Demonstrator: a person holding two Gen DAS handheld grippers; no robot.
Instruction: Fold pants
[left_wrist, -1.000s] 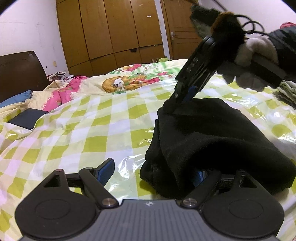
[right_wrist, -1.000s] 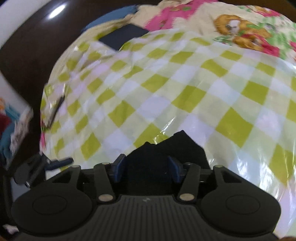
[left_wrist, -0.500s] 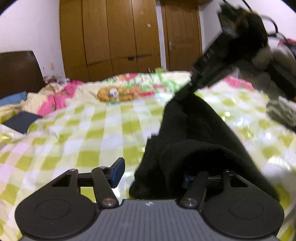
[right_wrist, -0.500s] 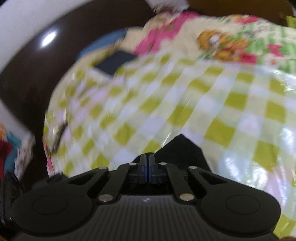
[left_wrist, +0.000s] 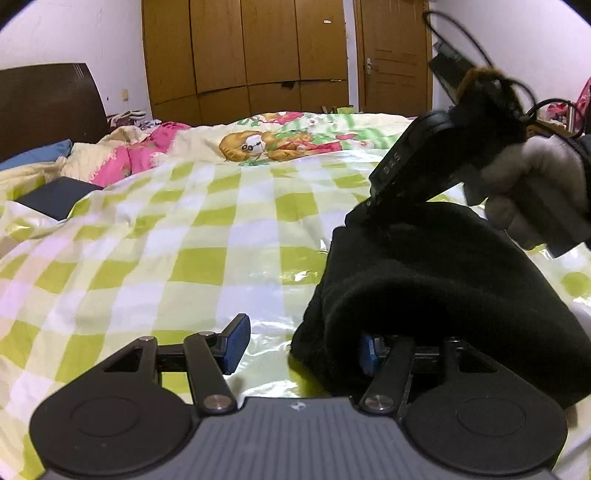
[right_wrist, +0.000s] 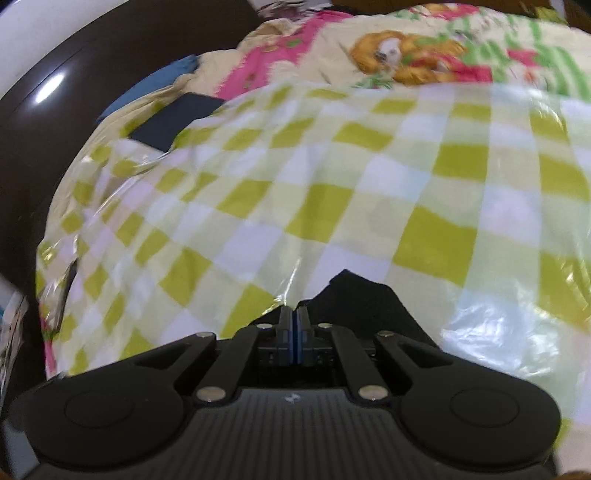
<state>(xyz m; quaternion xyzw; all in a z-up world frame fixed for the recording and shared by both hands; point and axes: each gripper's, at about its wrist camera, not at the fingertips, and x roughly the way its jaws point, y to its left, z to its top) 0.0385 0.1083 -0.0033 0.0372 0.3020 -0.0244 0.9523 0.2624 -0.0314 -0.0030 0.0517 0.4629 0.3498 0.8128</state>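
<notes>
The black fleece pants (left_wrist: 436, 280) lie bunched in a soft, matte heap on the bed, on the glossy green-and-white checked plastic sheet (left_wrist: 192, 236), whose crinkled surface throws back glare. Behind it lies a cream quilt with a cartoon print (left_wrist: 280, 144), then the brown wooden wardrobe doors (left_wrist: 243, 51).

My left gripper (left_wrist: 299, 345) has its jaws apart and opening a little. Its left blue pad (left_wrist: 236, 347) stands clear over the sheet, while its right finger is tucked under a thick rolled fold of the pants; I cannot tell whether that pad presses the cloth.

My right gripper (right_wrist: 294, 334), held in my grey-gloved hand (left_wrist: 517, 184), has its blue pads (right_wrist: 303, 332) drawn together. In the left wrist view its tip sits on the far upper edge of the pants, pinching the cloth there. In its own view a black corner (right_wrist: 362, 302) pokes out just past the closed jaws.
</notes>
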